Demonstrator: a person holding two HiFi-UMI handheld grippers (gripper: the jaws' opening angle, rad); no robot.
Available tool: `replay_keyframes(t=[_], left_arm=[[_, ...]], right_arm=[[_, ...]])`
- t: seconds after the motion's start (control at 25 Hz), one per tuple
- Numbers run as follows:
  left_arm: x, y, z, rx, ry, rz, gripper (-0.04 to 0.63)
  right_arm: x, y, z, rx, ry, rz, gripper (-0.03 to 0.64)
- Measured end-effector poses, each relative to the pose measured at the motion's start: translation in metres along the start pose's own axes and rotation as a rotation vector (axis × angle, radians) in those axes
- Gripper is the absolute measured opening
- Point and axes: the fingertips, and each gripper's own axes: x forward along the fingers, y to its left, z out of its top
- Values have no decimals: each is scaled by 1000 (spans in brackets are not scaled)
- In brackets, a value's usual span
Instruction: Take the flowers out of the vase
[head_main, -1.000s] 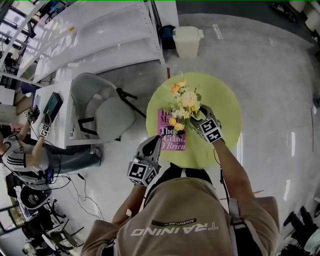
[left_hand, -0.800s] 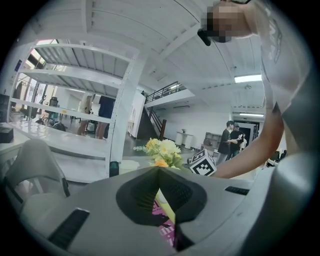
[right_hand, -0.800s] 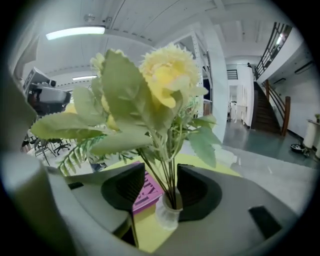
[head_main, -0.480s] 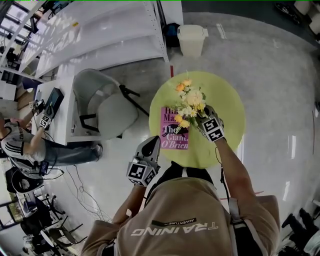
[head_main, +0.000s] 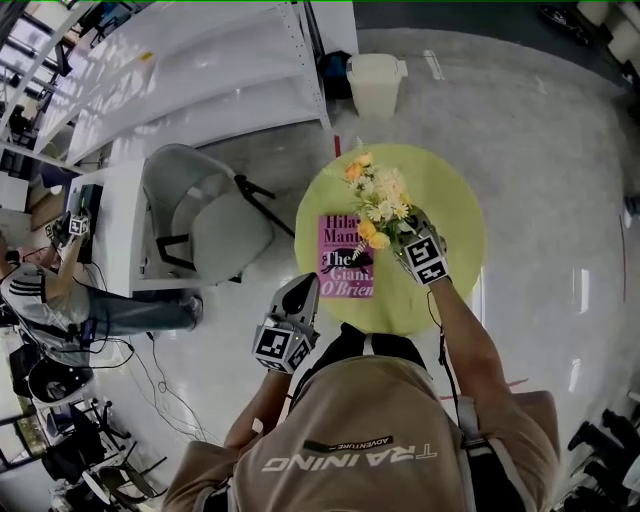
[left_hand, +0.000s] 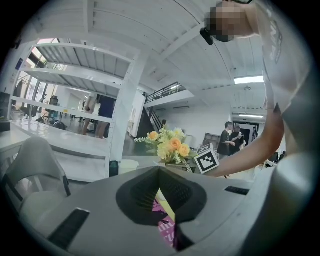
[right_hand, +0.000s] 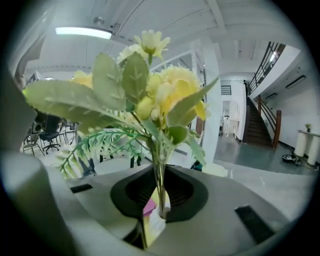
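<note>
A bunch of yellow, orange and white flowers (head_main: 376, 196) with green leaves stands over the round yellow-green table (head_main: 450, 215). My right gripper (head_main: 400, 228) reaches in from the near right. In the right gripper view the flowers (right_hand: 145, 85) fill the frame, and the right gripper (right_hand: 159, 176), whose jaws have just been closing, is shut on their thin stems (right_hand: 159, 170). I cannot make out the vase under the leaves. My left gripper (head_main: 304, 287) hangs off the table's near left edge; in its own view the left gripper (left_hand: 159, 172) is shut and empty, and the flowers (left_hand: 172, 146) show ahead.
A pink book (head_main: 346, 257) lies on the table left of the flowers. A grey chair (head_main: 205, 215) stands to the table's left, white shelving (head_main: 200, 70) behind it, and a white bin (head_main: 375, 80) beyond the table. A person (head_main: 50, 295) sits at a desk far left.
The right gripper has shut on the stems. The bunch has shifted slightly up and right, so more of the book's top shows. The left gripper has stayed put.
</note>
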Motion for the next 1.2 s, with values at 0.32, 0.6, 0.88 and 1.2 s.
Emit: replay_keyframes(t=[0.32, 0.6, 0.88, 1.2], left_arm=[[-4, -7, -2, -6, -16, -28, 11], [0, -23, 2, -6, -42, -79, 11], [2, -39, 2, 5, -47, -132, 11], [11, -66, -4, 20, -37, -189, 9]], right_arm=[[-34, 4, 62, -21, -107, -21, 41], [-74, -2, 95, -15, -169, -68, 38], [-112, -12, 95, 39, -181, -130, 38], [-155, -25, 27, 216, -83, -190, 38]])
